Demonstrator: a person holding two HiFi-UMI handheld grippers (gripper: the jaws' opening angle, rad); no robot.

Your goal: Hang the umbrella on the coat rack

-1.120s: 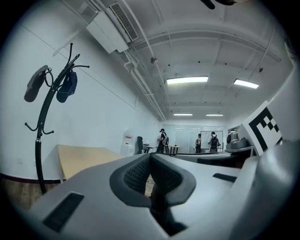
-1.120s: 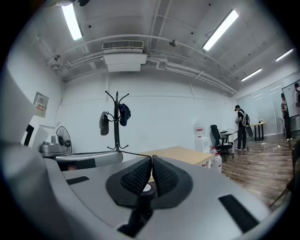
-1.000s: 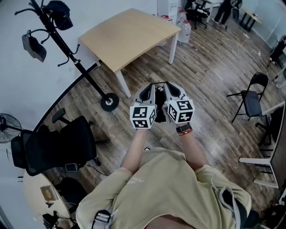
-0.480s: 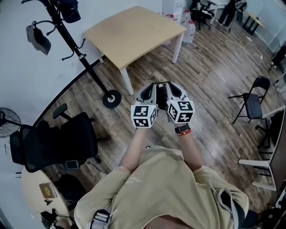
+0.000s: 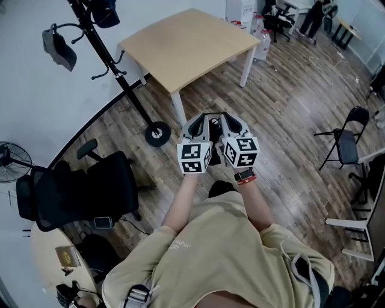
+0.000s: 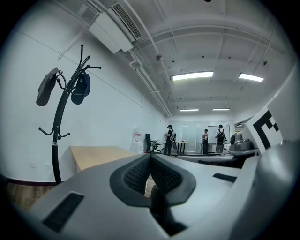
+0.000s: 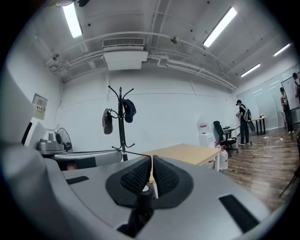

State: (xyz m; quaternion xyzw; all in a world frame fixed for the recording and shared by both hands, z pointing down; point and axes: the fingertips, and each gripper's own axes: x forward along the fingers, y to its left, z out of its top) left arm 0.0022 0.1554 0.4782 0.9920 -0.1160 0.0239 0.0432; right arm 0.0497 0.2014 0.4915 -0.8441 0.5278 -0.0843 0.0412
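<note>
The black coat rack (image 5: 111, 66) stands by the white wall, ahead of me and to the left. A dark grey folded thing (image 5: 59, 51), shaped like a short folded umbrella, hangs from one of its hooks (image 6: 47, 87) (image 7: 107, 122). A dark blue cap (image 5: 103, 11) hangs near the top. My left gripper (image 5: 206, 115) and right gripper (image 5: 224, 115) are held side by side at chest height, pointing forward, well short of the rack. Both have their ribbed pads together, and I see nothing held in the left gripper (image 6: 150, 164) or the right gripper (image 7: 152, 164).
A light wooden table (image 5: 186, 42) with white legs stands just right of the rack's round base (image 5: 157, 133). A black office chair (image 5: 84, 195) is at my left and a folding chair (image 5: 343, 141) at the right. People stand far back in the room (image 6: 169, 138).
The rack, table and chairs have slid slightly right in the head view. Both grippers stay together and shut. A dark shape now shows below my hands.
</note>
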